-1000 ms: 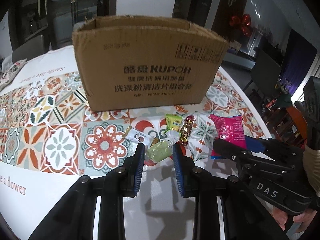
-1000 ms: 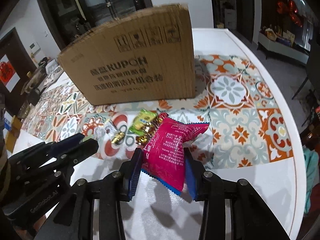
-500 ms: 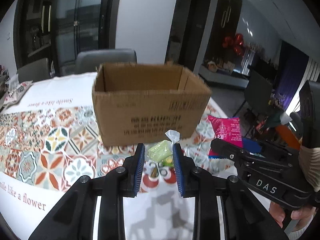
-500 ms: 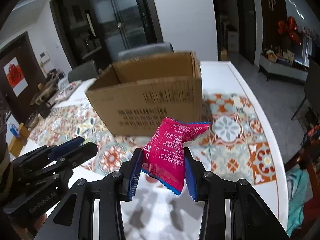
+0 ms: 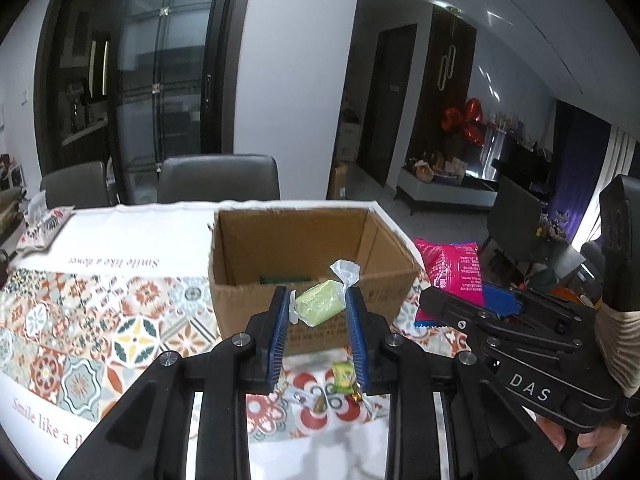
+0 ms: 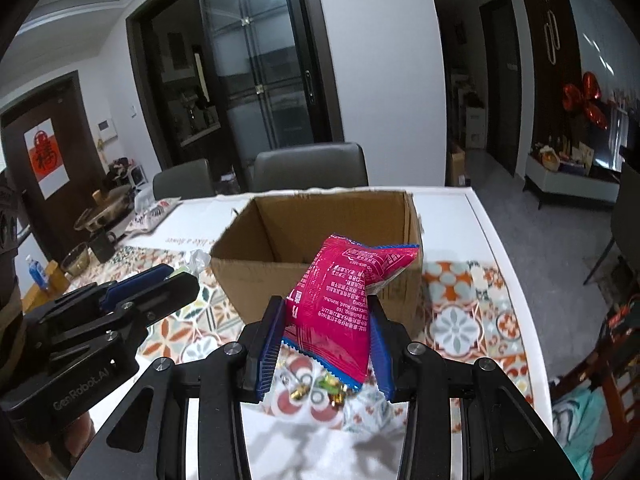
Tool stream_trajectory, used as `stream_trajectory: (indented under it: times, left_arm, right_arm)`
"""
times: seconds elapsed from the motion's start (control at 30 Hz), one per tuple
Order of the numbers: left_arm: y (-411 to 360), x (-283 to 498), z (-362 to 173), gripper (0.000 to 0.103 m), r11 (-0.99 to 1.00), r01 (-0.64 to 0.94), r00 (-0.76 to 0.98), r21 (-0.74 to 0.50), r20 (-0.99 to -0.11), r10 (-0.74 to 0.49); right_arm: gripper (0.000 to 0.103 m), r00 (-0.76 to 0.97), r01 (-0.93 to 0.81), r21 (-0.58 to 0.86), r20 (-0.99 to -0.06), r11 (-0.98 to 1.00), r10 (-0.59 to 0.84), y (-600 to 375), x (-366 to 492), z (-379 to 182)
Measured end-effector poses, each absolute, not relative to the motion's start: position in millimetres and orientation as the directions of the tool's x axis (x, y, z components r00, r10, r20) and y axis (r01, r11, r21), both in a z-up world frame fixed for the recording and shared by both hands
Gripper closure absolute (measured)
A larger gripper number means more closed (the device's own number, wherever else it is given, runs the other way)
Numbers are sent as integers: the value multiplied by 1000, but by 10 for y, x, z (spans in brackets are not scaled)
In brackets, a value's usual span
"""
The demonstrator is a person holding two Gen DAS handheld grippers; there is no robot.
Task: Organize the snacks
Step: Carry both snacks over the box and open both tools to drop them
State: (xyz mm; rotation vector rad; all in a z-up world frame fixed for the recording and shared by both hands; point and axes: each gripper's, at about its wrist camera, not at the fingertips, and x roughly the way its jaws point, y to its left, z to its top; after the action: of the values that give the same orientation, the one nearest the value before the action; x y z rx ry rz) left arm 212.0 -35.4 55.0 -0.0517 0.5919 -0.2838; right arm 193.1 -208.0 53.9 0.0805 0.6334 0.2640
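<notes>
Currently left gripper (image 5: pixel 317 309) jaws are pinching a pale green wrapped candy (image 5: pixel 320 307) above the near wall of the open brown cardboard box (image 5: pixel 248 300). Right gripper (image 6: pixel 326 332) jaws are clamping a pink foil snack packet (image 6: pixel 340 312) beside it. Small loose candies (image 5: pixel 344 376) are lying on the patterned table (image 5: pixel 80 340), partly hidden behind the jaws.

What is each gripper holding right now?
Left gripper: shut on the green candy.
Right gripper: shut on the pink snack bag.
</notes>
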Motion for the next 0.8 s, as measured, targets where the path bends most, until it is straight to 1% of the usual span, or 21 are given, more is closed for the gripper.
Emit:
stream_trajectory:
  times: [0.2, 0.37, 0.53, 0.8]
  left_arm:
    - [-317, 2281, 679, 75, 964, 243, 813, -106, -520, -262]
    - [-300, 2449, 716, 75, 965, 245, 818, -93, -514, -257]
    - [-270, 2661, 714, 75, 967, 240, 815, -84, -524, -248]
    - [-235, 3074, 688, 75, 968, 237, 788, -78, -568, -239]
  right_arm:
    - [62, 791, -232, 140, -549, 963, 270, -2015, 2069, 698]
    - [62, 791, -241, 127, -549, 962, 271, -1987, 2222, 784]
    - [62, 789, -245, 110, -555, 963, 264, -1955, 2425, 837]
    - [62, 779, -240, 70, -581, 968, 235, -1910, 2789, 860]
